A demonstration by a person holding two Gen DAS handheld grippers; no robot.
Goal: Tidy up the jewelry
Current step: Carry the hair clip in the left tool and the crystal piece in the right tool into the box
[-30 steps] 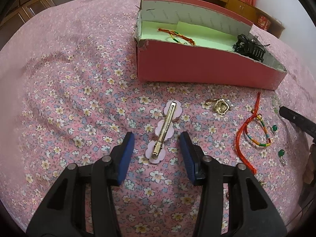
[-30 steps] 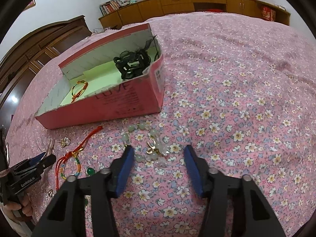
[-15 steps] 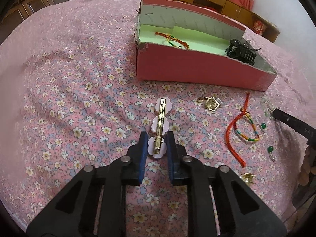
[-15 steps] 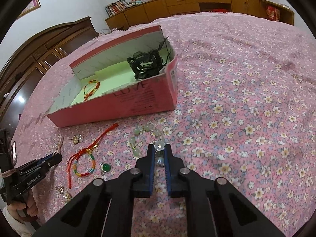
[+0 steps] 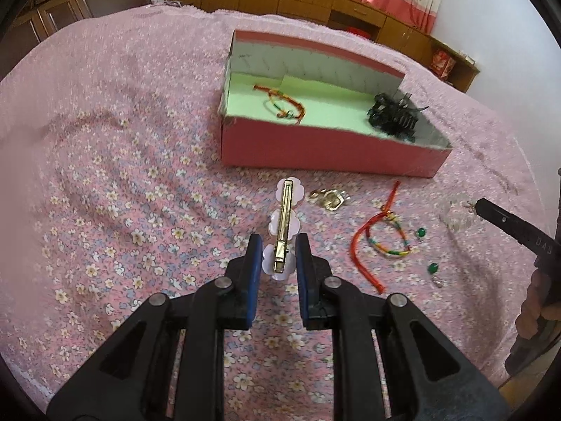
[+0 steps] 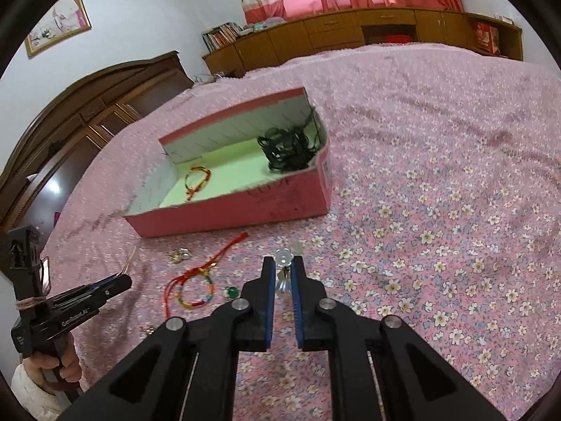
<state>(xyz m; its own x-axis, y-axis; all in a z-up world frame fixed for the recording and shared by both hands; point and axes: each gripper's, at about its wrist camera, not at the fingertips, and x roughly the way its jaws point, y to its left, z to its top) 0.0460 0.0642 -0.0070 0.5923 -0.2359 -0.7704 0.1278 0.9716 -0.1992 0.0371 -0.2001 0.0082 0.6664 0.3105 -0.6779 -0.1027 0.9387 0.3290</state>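
My left gripper (image 5: 278, 242) is shut on the near end of a hair clip (image 5: 284, 210) with a gold bar and white flowers, held just above the bedspread. My right gripper (image 6: 282, 266) is shut on a pale clear bead bracelet (image 6: 283, 258), which dangles off the bed; in the left wrist view this bracelet (image 5: 455, 215) hangs at the right gripper's tip. Beyond both stands an open pink box (image 5: 315, 151) with a green floor. In the right wrist view the left gripper (image 6: 124, 280) is at the far left.
Inside the box lie a red braided bracelet (image 5: 280, 103) and a black hair claw (image 5: 394, 115). On the floral bedspread lie a red cord bracelet (image 5: 382, 242), a gold brooch (image 5: 329, 199) and two green earrings (image 5: 420, 232). Wooden cabinets line the far wall.
Both grippers went from wide open around their items to shut on them, then rose. The hair clip and the bead bracelet have come up off the bedspread.
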